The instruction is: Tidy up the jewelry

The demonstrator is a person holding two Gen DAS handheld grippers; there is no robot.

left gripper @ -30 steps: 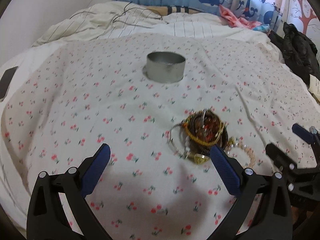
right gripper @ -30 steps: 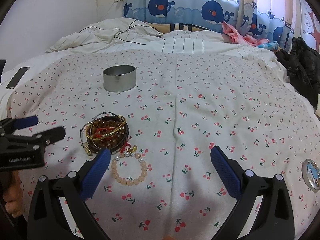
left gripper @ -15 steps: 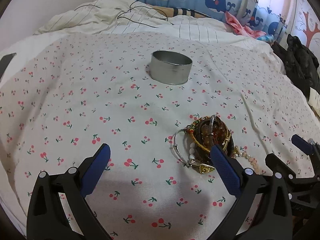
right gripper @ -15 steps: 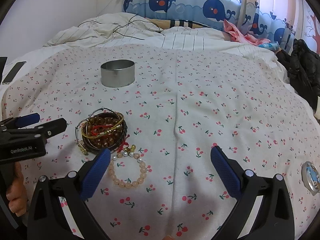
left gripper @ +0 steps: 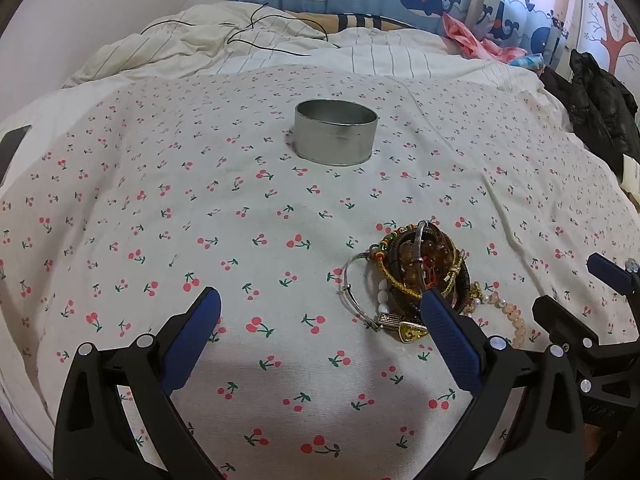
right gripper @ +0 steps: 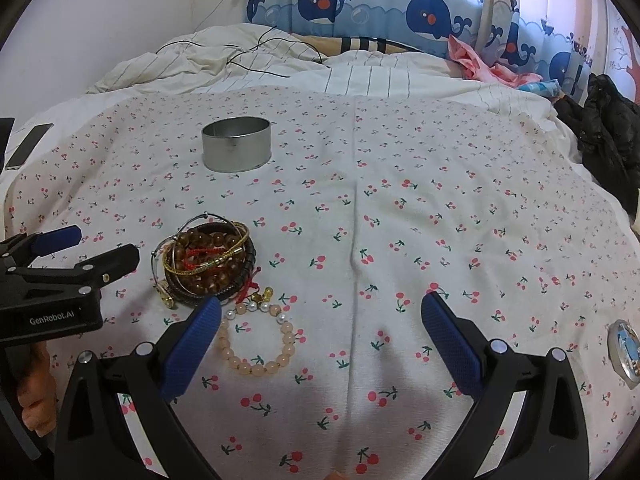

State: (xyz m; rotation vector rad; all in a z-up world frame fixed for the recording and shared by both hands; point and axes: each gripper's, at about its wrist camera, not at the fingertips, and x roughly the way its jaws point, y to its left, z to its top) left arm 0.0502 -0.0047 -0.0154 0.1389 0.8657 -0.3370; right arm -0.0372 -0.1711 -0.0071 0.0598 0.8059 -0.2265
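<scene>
Cherry-print cotton sheet [right gripper: 400,240] bears round metal tin [right gripper: 236,149], beaded bracelets [right gripper: 208,264].

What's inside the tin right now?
Only bare inner wall shows inside the tin; its floor is hidden by the near rim. The bracelets lie on the sheet, outside it.

A cherry-print sheet [right gripper: 440,208] covers the bed; behind it lie a rumpled striped duvet [right gripper: 224,64], whale-pattern curtains [right gripper: 360,0] and a black jacket [right gripper: 608,136].
</scene>
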